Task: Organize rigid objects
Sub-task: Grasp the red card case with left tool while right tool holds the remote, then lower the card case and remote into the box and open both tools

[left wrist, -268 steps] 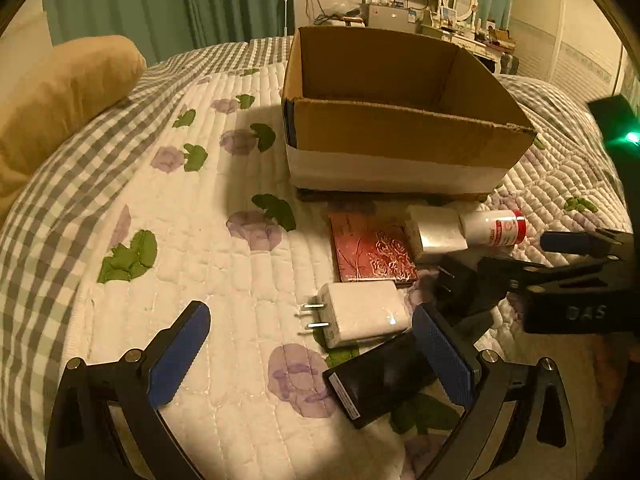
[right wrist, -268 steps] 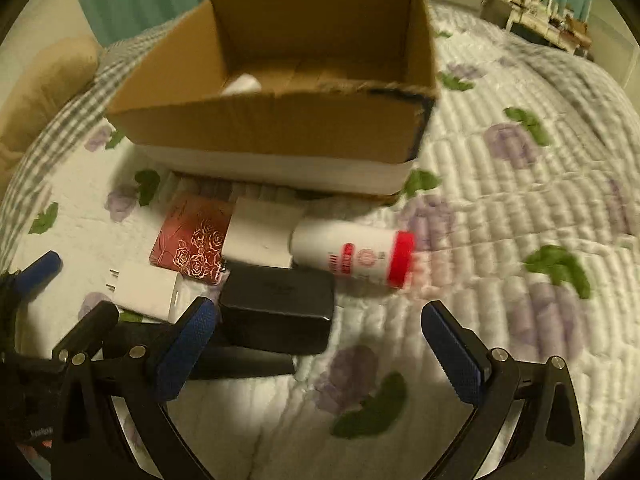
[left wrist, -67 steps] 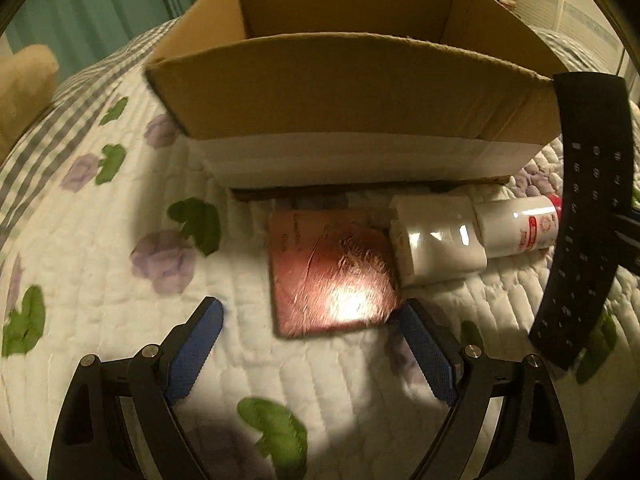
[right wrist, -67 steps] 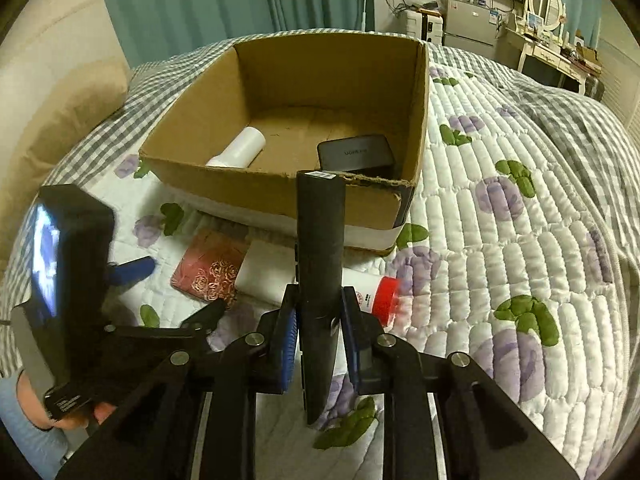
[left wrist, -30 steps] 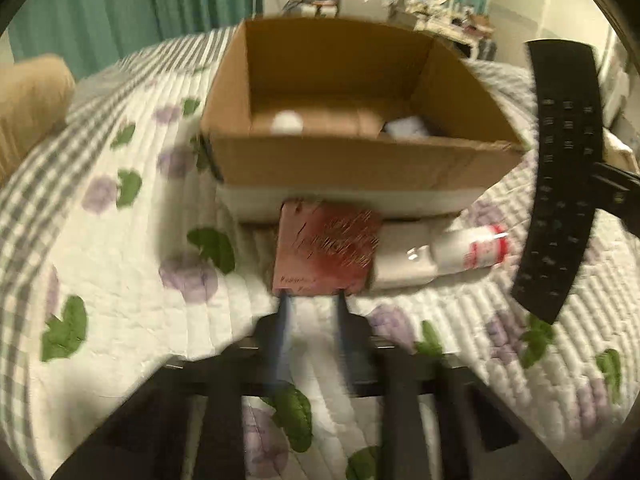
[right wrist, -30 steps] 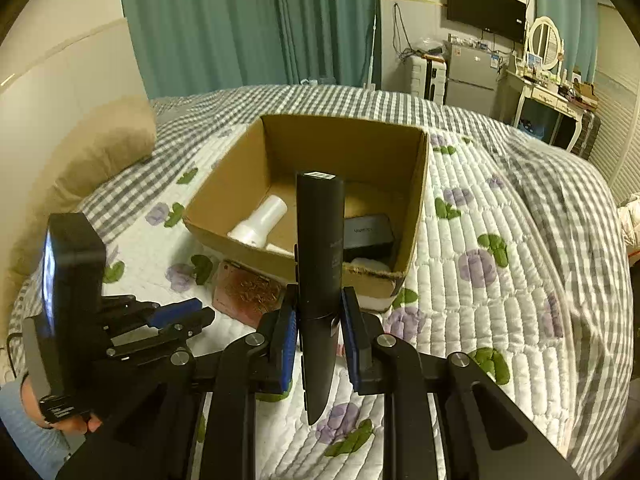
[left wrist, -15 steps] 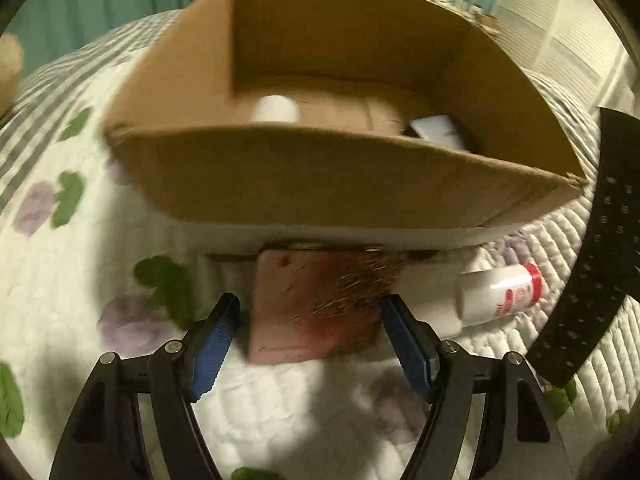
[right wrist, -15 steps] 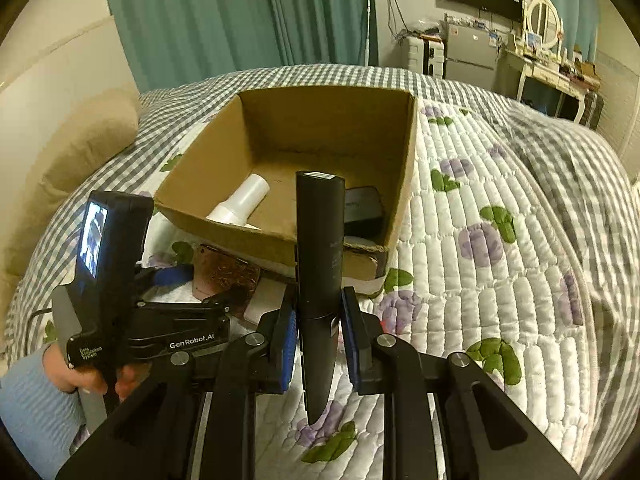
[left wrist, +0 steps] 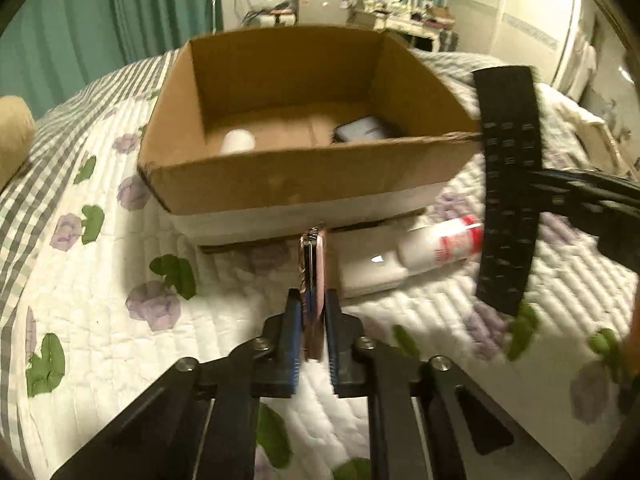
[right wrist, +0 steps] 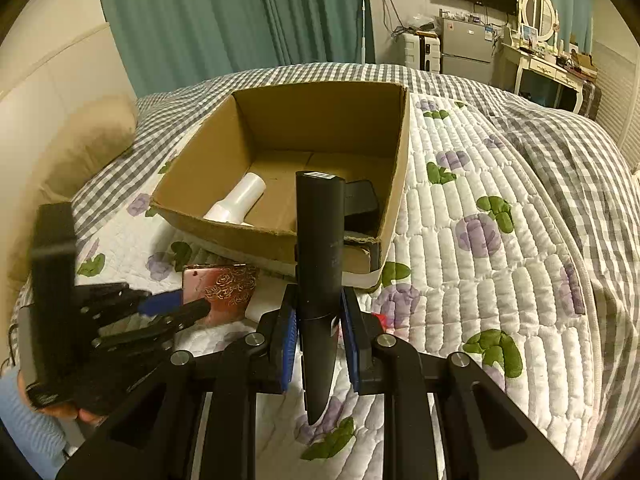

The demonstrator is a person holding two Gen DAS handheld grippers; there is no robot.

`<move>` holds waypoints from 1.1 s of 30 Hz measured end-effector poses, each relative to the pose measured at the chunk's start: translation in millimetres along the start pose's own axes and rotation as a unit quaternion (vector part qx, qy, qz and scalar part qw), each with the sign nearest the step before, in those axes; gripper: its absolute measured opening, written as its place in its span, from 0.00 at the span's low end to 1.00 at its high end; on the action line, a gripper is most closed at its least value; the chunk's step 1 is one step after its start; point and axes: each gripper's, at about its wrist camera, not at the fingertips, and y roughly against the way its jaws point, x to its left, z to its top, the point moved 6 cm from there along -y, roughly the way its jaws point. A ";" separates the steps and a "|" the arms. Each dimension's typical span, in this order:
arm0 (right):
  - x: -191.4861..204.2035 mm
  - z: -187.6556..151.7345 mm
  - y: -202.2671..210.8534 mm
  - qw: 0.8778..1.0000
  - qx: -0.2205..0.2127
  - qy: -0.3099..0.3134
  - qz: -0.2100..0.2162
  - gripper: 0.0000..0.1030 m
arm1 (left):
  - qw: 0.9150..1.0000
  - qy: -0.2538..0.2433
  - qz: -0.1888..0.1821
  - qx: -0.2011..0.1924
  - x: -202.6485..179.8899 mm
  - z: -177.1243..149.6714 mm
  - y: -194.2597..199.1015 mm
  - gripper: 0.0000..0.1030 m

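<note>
The left tool (left wrist: 313, 312) clenched a red case (left wrist: 314, 268) edge-on before the box (left wrist: 304, 184); the right tool (right wrist: 319, 328) gripped a remote (right wrist: 320, 248). A bottle (left wrist: 440, 244) lay beside the box on the bed (left wrist: 100, 280).

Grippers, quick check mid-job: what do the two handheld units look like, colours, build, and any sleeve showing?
Both match: the left gripper and right gripper have black angular link frames with silver pivot bolts and blue pads lining the fingers. The right wrist view shows the left unit's upright black block body and a light blue sleeve at the hand. No cables visible.
</note>
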 end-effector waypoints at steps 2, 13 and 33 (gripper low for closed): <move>2.2 -0.3 2.5 1.000 -0.001 0.002 -0.003 0.19 | 1.000 -0.010 -0.016 -0.010 -8.7 0.8 7.1 0.10; 11.4 0.5 3.5 1.000 0.000 0.013 -0.007 0.19 | 1.000 -0.005 0.013 -0.019 -3.1 24.2 -16.0 0.10; 32.3 133.3 65.6 0.994 -0.081 0.068 -0.019 0.19 | 0.985 0.010 0.052 -0.163 19.8 145.5 102.6 0.10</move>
